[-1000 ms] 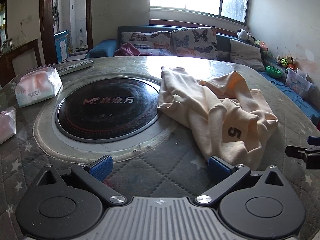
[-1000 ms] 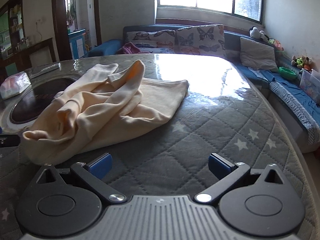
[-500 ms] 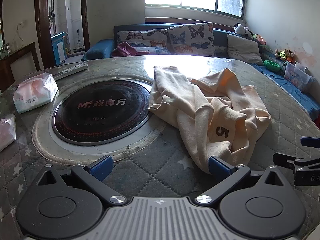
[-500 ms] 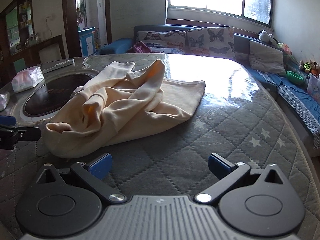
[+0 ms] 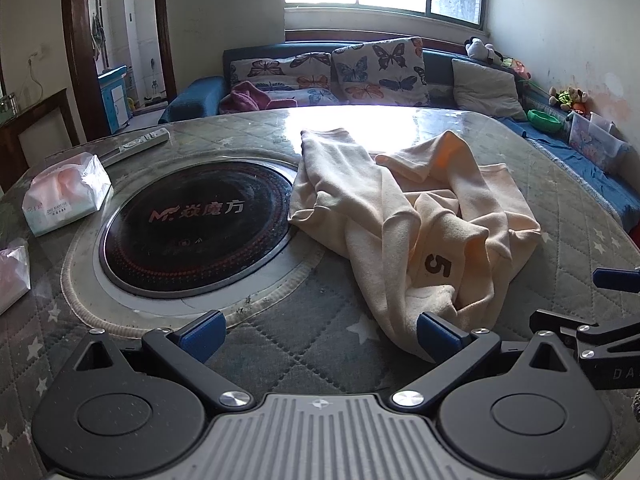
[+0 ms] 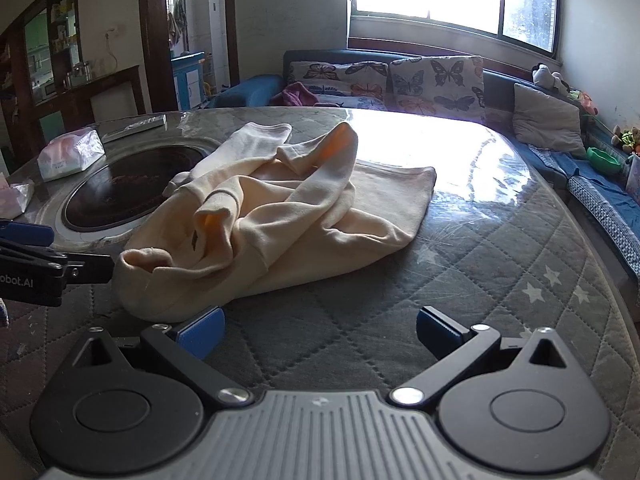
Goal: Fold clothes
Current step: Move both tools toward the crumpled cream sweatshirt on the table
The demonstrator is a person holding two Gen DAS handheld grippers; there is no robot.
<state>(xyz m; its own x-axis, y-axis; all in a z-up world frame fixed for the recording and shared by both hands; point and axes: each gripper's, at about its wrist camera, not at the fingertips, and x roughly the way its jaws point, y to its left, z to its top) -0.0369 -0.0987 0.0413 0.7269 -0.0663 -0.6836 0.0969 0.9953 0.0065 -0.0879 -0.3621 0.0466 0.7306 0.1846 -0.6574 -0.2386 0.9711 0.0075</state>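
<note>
Where the tissue pack (image 5: pixel 66 192) sits at ten o'clock, we see pink tissues inside. Cream garment (image 5: pixel 420 216) lies crumpled on tabletop (image 5: pixel 320 344); left gripper (image 5: pixel 320 330) and right gripper (image 6: pixel 320 330) jaws apart, garment's hem beside each.

We see the crumpled cream cotton garment (image 5: pixel 416 216) lying on the round quilted grey table (image 5: pixel 320 336), just right of the round black glass hob (image 5: pixel 196 228) set into the tabletop. Left of the hob sits a soft plastic-wrapped tissue pack (image 5: pixel 66 192), with a slim grey remote control (image 5: pixel 138 145) behind it. Beyond the table stands a long blue sofa with butterfly-print cushions (image 5: pixel 360 72).
</note>
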